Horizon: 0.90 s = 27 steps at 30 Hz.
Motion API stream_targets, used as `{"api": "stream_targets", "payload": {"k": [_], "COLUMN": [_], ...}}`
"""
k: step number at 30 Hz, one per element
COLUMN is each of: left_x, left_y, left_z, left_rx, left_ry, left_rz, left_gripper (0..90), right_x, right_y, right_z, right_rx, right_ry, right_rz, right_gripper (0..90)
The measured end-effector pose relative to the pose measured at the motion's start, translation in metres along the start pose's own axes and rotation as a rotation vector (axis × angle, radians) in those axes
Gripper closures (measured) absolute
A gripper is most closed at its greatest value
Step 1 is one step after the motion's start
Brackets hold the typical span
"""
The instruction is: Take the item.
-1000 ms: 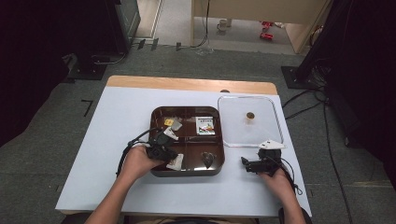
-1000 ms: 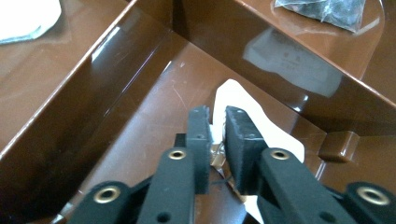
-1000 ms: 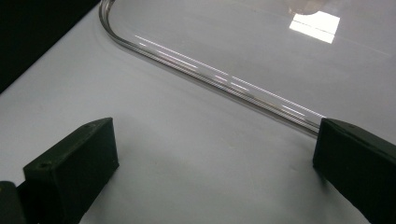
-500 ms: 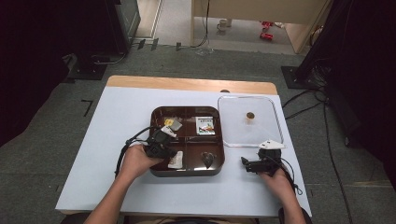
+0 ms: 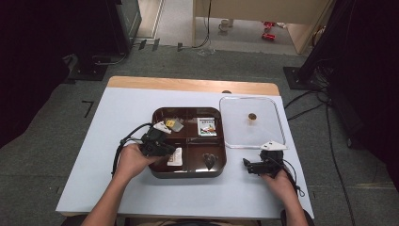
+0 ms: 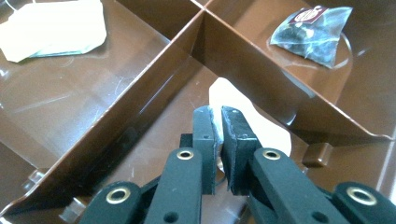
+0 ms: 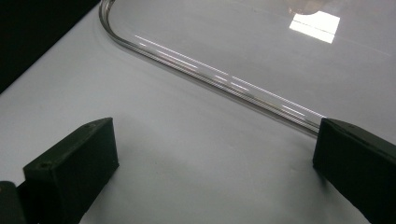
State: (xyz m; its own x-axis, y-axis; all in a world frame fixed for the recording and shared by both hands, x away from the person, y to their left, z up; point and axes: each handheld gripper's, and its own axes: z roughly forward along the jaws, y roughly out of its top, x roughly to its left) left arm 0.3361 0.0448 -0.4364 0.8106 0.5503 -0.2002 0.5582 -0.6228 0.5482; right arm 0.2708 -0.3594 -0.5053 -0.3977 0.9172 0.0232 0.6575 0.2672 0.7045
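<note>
Gripping: my left gripper (image 6: 217,122) has its jaws pinched onto the edge of a white paper sachet (image 6: 254,122) in the near-left compartment of the brown divided tray (image 5: 158,172); only a thin sliver of paper shows between them.
Why held so: I judge the flat sachet offers little but its edge to catch, so I came in low along the compartment floor, close to the divider.
Sachet look: white, flat, rounded outline, mostly hidden behind the jaws; in the high view faint print shows on it.
Right gripper (image 5: 249,165): jaws spread wide, holding nothing, resting on the white table (image 5: 117,113) just near of the clear lid (image 5: 240,122), kept out of the tray, I'd say.
Other contents: a pyramid tea bag (image 6: 312,33) near-right, a pale packet (image 6: 53,29) far-left, a printed packet (image 5: 206,126) far-right.
</note>
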Motion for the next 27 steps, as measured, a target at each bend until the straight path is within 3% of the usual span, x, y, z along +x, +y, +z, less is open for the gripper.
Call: {"api": "stream_targets", "payload": {"k": [6, 27], "left_x": [0.006, 0.032], "left_y": [-0.003, -0.019], "left_z": [-0.017, -0.063], "left_rx": [-0.066, -0.212], "left_ry": [0.001, 0.045], "left_rz": [-0.027, -0.1], "left_gripper": [85.5, 85.5], "right_x": [0.0, 0.0], "right_y": [0.0, 0.0], "right_z": [0.0, 0.0], "right_rx": [0.0, 0.0], "right_ry": [0.0, 0.0], "right_rz": [0.0, 0.0], "right_gripper": [0.0, 0.0]}}
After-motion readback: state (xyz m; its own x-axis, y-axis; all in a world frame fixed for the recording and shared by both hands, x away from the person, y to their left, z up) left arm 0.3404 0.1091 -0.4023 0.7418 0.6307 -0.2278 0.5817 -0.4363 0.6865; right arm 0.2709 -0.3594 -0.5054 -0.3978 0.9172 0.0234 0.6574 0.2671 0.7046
